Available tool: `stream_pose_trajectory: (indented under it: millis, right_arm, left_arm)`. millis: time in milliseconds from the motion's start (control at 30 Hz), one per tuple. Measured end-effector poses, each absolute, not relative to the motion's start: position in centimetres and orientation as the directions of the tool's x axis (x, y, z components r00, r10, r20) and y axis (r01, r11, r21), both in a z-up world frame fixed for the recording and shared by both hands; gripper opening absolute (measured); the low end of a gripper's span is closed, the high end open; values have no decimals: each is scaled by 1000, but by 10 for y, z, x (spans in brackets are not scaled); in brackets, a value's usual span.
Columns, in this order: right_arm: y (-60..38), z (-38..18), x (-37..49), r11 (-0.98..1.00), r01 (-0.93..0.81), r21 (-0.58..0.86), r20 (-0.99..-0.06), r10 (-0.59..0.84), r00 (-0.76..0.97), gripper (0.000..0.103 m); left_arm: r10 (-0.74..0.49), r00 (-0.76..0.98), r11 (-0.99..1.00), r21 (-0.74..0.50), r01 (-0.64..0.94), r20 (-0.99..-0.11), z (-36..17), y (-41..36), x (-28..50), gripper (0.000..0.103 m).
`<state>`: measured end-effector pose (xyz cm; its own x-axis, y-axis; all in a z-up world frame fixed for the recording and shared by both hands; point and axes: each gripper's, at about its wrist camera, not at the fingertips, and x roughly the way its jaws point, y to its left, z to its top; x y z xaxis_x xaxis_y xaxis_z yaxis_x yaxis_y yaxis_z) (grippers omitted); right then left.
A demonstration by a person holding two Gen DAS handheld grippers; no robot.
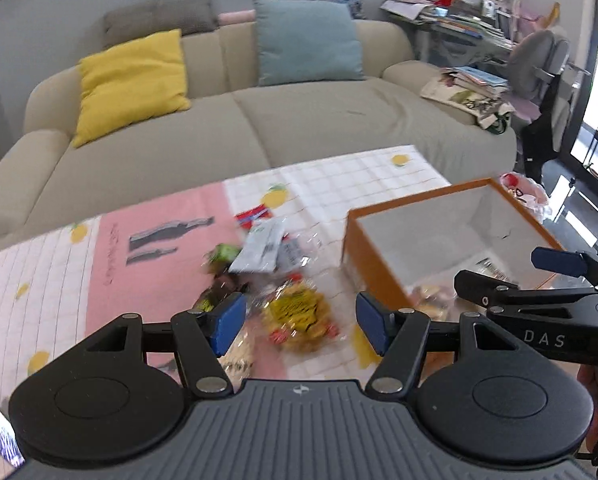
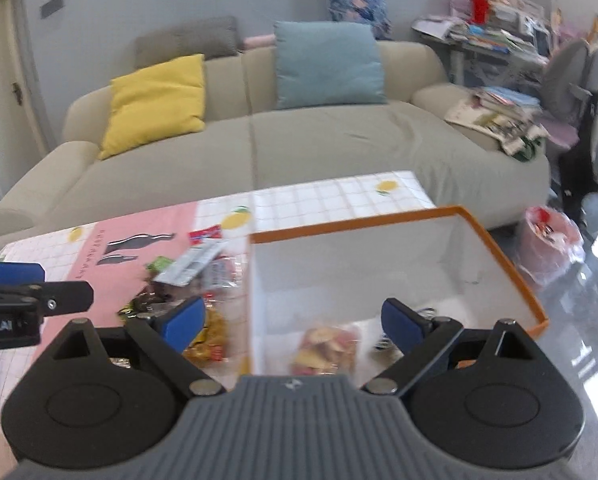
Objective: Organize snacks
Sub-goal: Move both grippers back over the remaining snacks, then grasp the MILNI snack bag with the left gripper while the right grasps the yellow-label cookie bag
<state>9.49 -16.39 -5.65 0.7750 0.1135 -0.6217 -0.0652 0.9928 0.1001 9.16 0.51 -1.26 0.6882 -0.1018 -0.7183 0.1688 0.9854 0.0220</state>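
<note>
Left gripper (image 1: 301, 322): ribbed grey body with a small logo, two black round-ended housings, black link arms on silver pivots, blue pads (image 1: 229, 322). Right gripper (image 2: 295, 322) is built alike; at the right edge of the left view its black side reads "DAS".

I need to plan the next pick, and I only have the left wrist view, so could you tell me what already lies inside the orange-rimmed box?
Observer: On the box floor, near its front wall, lies one clear packet of pink and yellow snacks.
Operator: Thank you. Is the right gripper carrying anything?
Observer: No, the right gripper is open and empty, above the box's near wall.
Operator: Is there anything beyond the box on the floor?
Observer: A pink plastic bag stands whole on the glossy floor, right of the box.
</note>
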Motion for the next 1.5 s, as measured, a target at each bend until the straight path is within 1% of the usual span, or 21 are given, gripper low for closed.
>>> stream_pose_trajectory:
  millis: [133,233,300,400,567,667,867,933,1000,1033,1100,1133,1267,1333,1367,1433,1500]
  right_arm:
    - [-140,-64,88,989,-131,63,-598,142,789,92]
    - [-121,-70,83,984,-178,15,-579,154,801,92]
    - [-110,-74,81,977,-214,-16,-564,168,809,92]
    - [-95,-80,82,962,-268,-44,-563,198,803,92]
    - [-74,-92,94,934,-355,-27,-611,266,746,92]
    - [-65,-102,108,930,-368,-25,-645,266,717,92]
    - [-51,-122,129,919,-394,-23,-702,266,661,92]
    - [-49,-129,135,916,-401,-14,-712,273,648,91]
    - [-46,-136,141,912,-410,-9,-727,275,629,85]
    - [-45,-140,146,912,-411,-12,-735,271,622,84]
    - [-43,-147,153,911,-413,-20,-746,261,613,77]
    - [-41,-151,158,910,-414,-20,-753,259,605,77]
    - [-39,-163,171,909,-417,-5,-770,262,582,78]
    - [-38,-167,174,908,-419,0,-771,266,578,81]
    - [-36,-170,177,907,-422,-3,-773,265,577,85]
    - [-34,-175,180,902,-432,-13,-776,263,573,85]
    - [-32,-181,183,899,-437,-22,-780,258,570,92]
  left_arm:
    - [-100,670,992,-19,128,-736,-27,31,84,75]
    - [-93,636,995,-43,94,-766,-40,48,81,75]
    - [-108,624,994,-73,81,-774,-46,57,80,75]
    - [-106,609,994,-95,51,-786,-56,71,82,75]
    - [-89,606,995,-102,12,-791,-69,91,84,74]
    - [-109,600,989,-144,-11,-793,-77,105,88,74]
    - [-110,573,983,-173,-57,-812,-96,123,100,74]
    - [-123,561,980,-188,-58,-818,-102,125,107,76]
    - [-138,549,978,-201,-57,-825,-110,126,115,82]
    - [-138,544,977,-202,-61,-828,-114,127,120,84]
    - [-141,538,976,-208,-65,-831,-122,127,129,87]
    - [-143,533,975,-210,-67,-834,-126,126,133,87]
    - [-156,517,975,-215,-56,-842,-142,122,150,87]
    - [-165,511,977,-210,-31,-844,-150,119,155,87]
    - [-166,507,978,-209,-28,-846,-153,118,157,88]
    - [-175,492,977,-212,-20,-853,-159,118,162,89]
    - [-181,475,975,-220,-27,-861,-164,118,167,89]
